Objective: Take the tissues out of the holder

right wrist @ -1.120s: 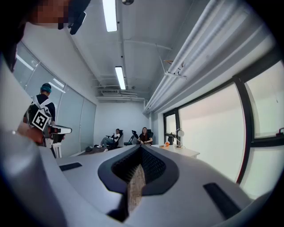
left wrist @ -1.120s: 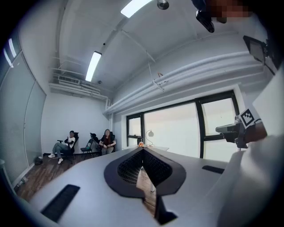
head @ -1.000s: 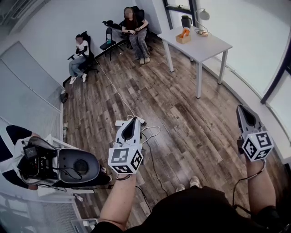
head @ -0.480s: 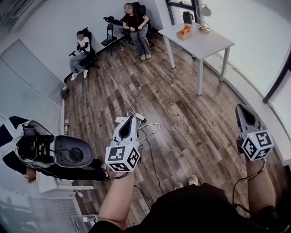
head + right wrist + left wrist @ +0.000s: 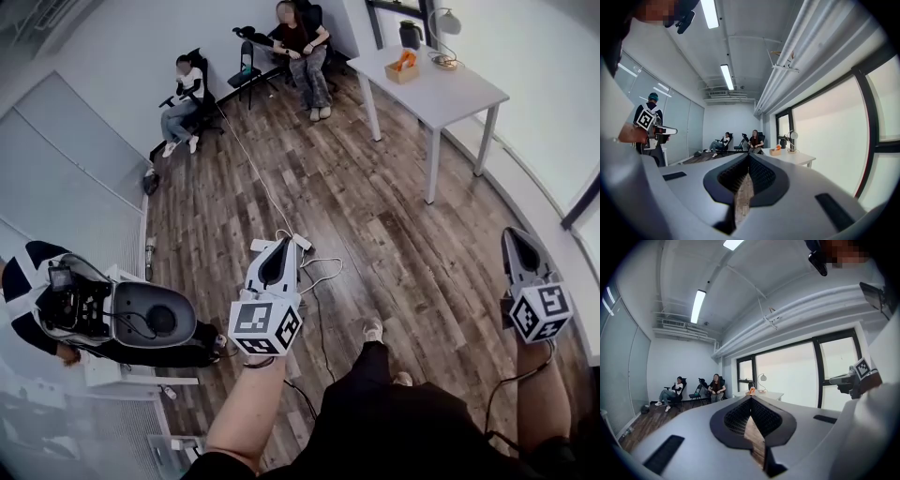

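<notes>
The tissue holder [image 5: 402, 67] is a small tan box with something orange in it, on the far white table [image 5: 455, 94]. It shows tiny in the left gripper view [image 5: 751, 391] and the right gripper view [image 5: 776, 151]. Both grippers are held over the wooden floor, far from the table. My left gripper [image 5: 284, 244] [image 5: 751, 399] points toward the table, shut and empty. My right gripper [image 5: 512, 234] [image 5: 749, 157] is at the right edge, also shut with nothing in it.
Two people sit on chairs [image 5: 187, 103] [image 5: 305, 56] by the far wall. A person at the left holds a grey device [image 5: 141, 319]. A power strip [image 5: 305, 242] and cable [image 5: 314, 337] lie on the floor. A lamp [image 5: 445, 23] and dark jug [image 5: 410, 35] stand on the table.
The room has slid rightward in the head view. A foot now shows stepping forward on the floor. Both grippers keep about the same pose and stay shut.
</notes>
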A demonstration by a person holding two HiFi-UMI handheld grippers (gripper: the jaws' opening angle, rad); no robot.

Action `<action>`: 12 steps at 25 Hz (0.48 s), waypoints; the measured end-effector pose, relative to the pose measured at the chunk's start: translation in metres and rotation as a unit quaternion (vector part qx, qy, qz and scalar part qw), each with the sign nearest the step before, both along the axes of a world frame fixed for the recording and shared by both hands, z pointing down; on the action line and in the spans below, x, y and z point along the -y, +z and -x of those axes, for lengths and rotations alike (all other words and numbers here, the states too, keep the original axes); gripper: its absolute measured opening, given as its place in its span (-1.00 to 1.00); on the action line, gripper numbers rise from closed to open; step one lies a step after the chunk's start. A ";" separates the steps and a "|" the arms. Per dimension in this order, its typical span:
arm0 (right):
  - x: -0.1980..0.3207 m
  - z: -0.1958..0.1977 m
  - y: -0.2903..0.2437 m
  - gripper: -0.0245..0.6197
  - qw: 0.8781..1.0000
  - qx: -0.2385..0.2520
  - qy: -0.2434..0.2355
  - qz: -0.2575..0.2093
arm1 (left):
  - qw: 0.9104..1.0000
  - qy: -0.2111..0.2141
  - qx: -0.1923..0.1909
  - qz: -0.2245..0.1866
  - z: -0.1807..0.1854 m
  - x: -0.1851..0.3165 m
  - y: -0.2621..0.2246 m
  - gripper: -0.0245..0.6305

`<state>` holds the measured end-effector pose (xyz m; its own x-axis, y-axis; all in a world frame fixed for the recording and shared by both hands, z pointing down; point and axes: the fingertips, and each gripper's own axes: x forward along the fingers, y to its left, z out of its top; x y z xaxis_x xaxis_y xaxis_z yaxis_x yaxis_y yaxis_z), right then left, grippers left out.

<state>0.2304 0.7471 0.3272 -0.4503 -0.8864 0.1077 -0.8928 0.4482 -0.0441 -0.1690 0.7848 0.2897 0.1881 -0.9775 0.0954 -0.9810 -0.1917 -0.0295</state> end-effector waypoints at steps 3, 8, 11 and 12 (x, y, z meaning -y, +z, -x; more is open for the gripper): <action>0.030 -0.005 -0.002 -0.91 1.000 0.001 0.012 -0.006 | 1.000 0.008 0.003 -0.007 0.002 0.035 -0.001 -0.91; 0.076 -0.012 -0.005 -0.91 0.999 0.001 0.034 0.000 | 1.000 0.011 0.006 -0.006 0.012 0.105 0.010 -0.91; 0.104 -0.015 -0.007 -0.91 0.999 -0.001 0.050 0.004 | 1.000 0.023 0.004 -0.007 0.016 0.152 0.014 -0.91; 0.115 -0.014 -0.007 -0.91 0.998 -0.002 0.057 0.004 | 1.000 0.028 0.004 -0.008 0.017 0.170 0.014 -0.91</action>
<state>0.2449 0.6322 0.3198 -0.3460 -0.9309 0.1170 -0.9382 0.3432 -0.0439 -0.1856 0.6150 0.3038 0.2423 -0.9668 0.0810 -0.9683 -0.2461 -0.0415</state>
